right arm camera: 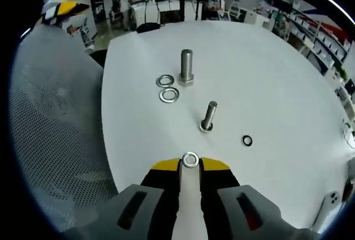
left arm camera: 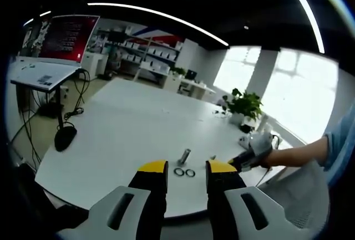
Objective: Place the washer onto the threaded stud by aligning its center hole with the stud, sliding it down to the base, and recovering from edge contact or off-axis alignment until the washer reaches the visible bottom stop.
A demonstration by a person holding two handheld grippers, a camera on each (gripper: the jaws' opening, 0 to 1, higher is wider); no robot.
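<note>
White tabletop (right arm camera: 266,62), large, rounded edge nearest the cameras. Mesh chair back (right arm camera: 55,140) just off that edge.

Right tongs (right arm camera: 190,164): jaws close together, clamped on a washer (right arm camera: 190,159) at the yellow tips, above the near edge of the tabletop. In the left gripper view the same tongs (left arm camera: 232,166) come in from the right, held by a gloved hand (left arm camera: 256,150).

Left tongs (left arm camera: 187,167): jaws apart, nothing between them, hovering off the near edge.

Large bolt (right arm camera: 186,67) stands upright toward the tabletop's middle. Two washers, one (right arm camera: 165,80) just beside the bolt's base and the other (right arm camera: 169,95) touching or overlapping the first on its near side.

Stud (right arm camera: 208,116), smaller, stands slightly tilted in the view, between the bolt and the right tongs, apart from both.

Small dark ring (right arm camera: 247,140) lies flat to one side of the stud, apart from it.
</note>
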